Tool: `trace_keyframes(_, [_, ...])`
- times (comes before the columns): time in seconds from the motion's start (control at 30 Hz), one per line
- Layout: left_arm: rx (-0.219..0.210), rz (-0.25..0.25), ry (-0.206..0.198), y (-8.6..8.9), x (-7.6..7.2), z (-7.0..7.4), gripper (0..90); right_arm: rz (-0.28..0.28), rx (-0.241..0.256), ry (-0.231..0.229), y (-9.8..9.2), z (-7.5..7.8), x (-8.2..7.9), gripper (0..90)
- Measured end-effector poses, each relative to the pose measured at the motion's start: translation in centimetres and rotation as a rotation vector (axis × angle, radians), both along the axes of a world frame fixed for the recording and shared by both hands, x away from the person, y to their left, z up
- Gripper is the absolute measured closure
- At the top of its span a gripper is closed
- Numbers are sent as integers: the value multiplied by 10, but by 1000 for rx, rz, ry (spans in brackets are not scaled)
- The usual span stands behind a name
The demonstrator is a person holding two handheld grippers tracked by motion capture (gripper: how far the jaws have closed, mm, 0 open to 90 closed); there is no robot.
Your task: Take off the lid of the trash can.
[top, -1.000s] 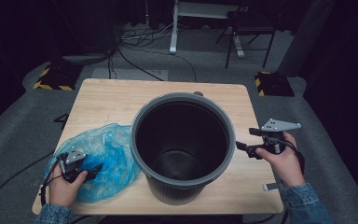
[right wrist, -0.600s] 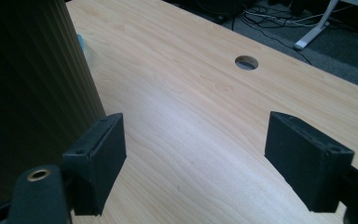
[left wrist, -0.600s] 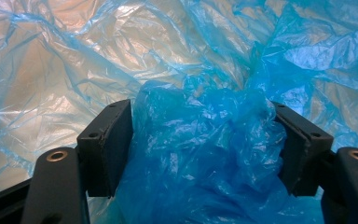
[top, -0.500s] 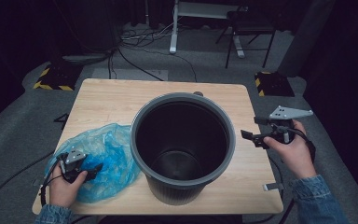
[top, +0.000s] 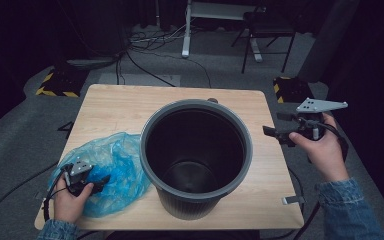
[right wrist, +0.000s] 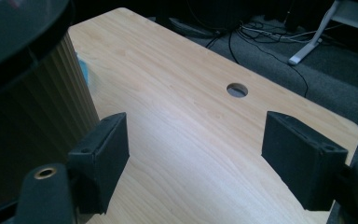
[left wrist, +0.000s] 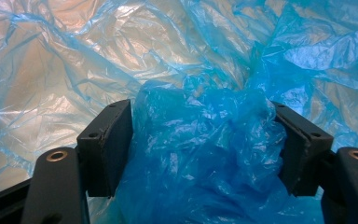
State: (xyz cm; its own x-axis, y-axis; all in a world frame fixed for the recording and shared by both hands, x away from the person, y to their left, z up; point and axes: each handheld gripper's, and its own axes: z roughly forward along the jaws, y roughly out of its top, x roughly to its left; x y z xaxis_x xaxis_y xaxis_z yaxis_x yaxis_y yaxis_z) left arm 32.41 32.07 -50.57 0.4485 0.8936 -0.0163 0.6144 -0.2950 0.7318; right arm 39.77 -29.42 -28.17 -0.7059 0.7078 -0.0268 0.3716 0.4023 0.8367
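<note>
Your left gripper sits low at the table's near-left corner w/ a bunched fold of the blue plastic bag between its jaws; in the left gripper view the jaws are spread wide w/ the bag filling the gap, film touching both pads. Your right gripper hovers just right of the grey bin, jaws spread on nothing, bare wood ahead of it, bin wall to its left
</note>
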Motion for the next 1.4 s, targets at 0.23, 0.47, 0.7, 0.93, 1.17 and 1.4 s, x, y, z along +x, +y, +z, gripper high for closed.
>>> trace_keyframes(0.23, [0, 0, 0, 0, 0, 0, 288, 27, -2, -22, 8, 19, 2, 238])
trace_keyframes(0.47, [3, 0, 0, 0, 0, 0, 288, 50, 14, -46, 18, 35, 11, 236])
trace_keyframes(0.7, [3, 0, 1, 0, 0, 0, 287, 93, 20, -84, 32, 45, 16, 213])
trace_keyframes(0.93, [5, -1, 0, 0, 0, 0, 287, 151, -18, -144, 57, 54, 21, 301])
trace_keyframes(1.17, [4, -1, 1, 0, 0, 0, 287, 161, -19, -148, 79, 60, 24, 316])
trace_keyframes(1.4, [4, -1, 1, 0, 0, 0, 287, 215, -10, -98, 101, 60, 33, 369])
